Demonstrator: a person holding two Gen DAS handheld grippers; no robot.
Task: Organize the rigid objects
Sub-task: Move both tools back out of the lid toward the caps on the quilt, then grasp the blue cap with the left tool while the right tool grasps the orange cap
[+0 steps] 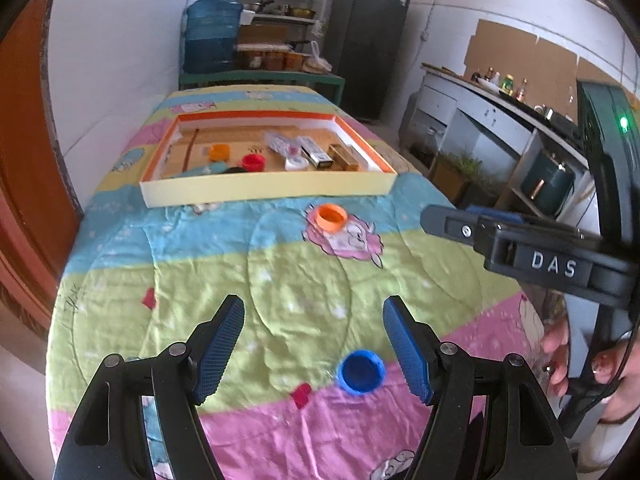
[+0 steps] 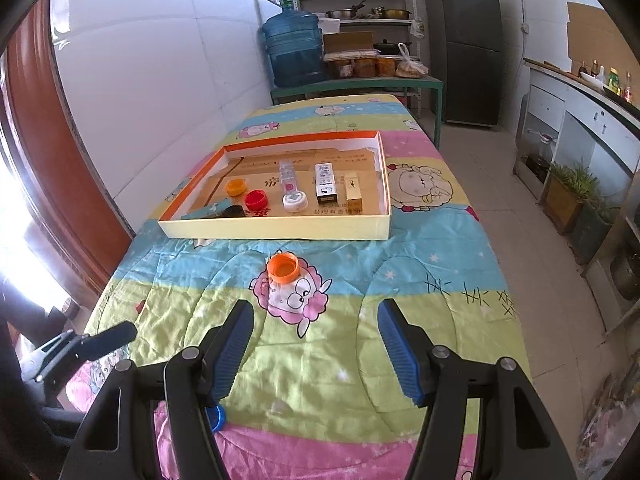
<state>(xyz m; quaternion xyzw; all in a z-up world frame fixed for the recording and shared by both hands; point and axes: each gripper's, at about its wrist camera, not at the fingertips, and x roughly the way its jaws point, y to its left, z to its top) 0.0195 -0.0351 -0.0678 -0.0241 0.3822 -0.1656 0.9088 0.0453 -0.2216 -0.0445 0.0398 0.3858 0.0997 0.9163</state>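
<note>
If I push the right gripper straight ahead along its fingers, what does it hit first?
Probably the orange cap lying on the quilt, a little left of the open right gripper centreline, so it may only clip it. Beyond that stands the near wall of the tray. Depth is hard to judge.

A worktop draped in a pastel striped cartoon-sheep quilt carries a shallow orange-rimmed cardboard tray, an open orange plastic cap and a blue plastic cap.
</note>
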